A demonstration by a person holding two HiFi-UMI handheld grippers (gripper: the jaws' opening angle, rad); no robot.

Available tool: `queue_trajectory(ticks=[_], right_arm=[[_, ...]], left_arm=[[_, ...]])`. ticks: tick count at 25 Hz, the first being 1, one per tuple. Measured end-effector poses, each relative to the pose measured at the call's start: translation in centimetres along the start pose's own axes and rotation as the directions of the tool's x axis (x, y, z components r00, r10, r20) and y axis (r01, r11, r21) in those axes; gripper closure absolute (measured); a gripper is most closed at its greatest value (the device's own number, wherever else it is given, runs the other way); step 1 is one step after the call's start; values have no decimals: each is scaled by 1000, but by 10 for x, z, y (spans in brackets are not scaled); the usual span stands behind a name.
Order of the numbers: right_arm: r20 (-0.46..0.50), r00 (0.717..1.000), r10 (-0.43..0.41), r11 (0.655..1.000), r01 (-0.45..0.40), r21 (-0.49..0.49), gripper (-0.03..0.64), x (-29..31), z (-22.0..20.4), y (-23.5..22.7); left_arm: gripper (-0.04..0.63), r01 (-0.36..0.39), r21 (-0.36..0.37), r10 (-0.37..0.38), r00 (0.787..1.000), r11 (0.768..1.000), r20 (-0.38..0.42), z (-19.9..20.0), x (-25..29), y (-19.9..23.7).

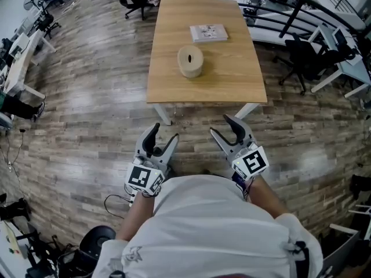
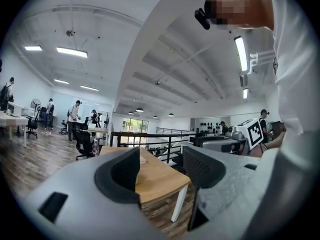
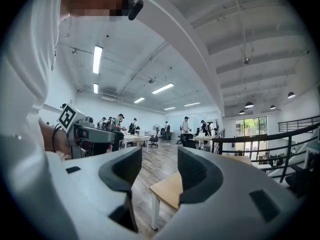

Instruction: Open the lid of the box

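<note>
Now, from the head view, a wooden table point(image 1: 226, 80) stands on the plank floor point(image 1: 87, 114) ahead of the person. A round tan box point(image 1: 190, 61) sits near the middle of the tabletop with its lid on, and a flat white item point(image 1: 208, 32) lies beyond it, apart from it. Both tools are held low in front of the person's white shirt point(image 1: 214, 225), short of the table's near edge and well apart from the box. The left gripper point(image 1: 165, 132) and the right gripper point(image 1: 220, 124) each have their jaws spread

Through the left gripper view, the two dark pads point(image 2: 126, 170) stand well apart with nothing gripped; only the tabletop's near corner shows in the gap between them. The box cannot be made out here

Through the right gripper view, the pads point(image 3: 194, 173) are likewise parted and empty, with a corner of the table and floor showing between them, and office desks with people point(image 3: 119, 126) far behind
</note>
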State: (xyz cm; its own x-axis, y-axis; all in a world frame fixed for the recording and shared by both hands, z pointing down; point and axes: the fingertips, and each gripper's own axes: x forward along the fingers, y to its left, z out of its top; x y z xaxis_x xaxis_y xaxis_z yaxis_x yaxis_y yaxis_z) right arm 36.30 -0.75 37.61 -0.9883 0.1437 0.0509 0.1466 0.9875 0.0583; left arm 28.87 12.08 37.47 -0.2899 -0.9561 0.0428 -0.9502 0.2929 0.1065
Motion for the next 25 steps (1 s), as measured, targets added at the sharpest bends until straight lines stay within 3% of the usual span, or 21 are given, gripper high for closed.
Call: queue_trajectory(ticks=[12,25], right_arm=[[18,997,-76,997,75,36,385,122,17,-15],[28,988,-150,986,147,85,385,282,35,23]], left_arm=[[336,92,-11,-91,996,996,18,19,35,120],[336,189,9,-189,982,982,6,46,15,273]])
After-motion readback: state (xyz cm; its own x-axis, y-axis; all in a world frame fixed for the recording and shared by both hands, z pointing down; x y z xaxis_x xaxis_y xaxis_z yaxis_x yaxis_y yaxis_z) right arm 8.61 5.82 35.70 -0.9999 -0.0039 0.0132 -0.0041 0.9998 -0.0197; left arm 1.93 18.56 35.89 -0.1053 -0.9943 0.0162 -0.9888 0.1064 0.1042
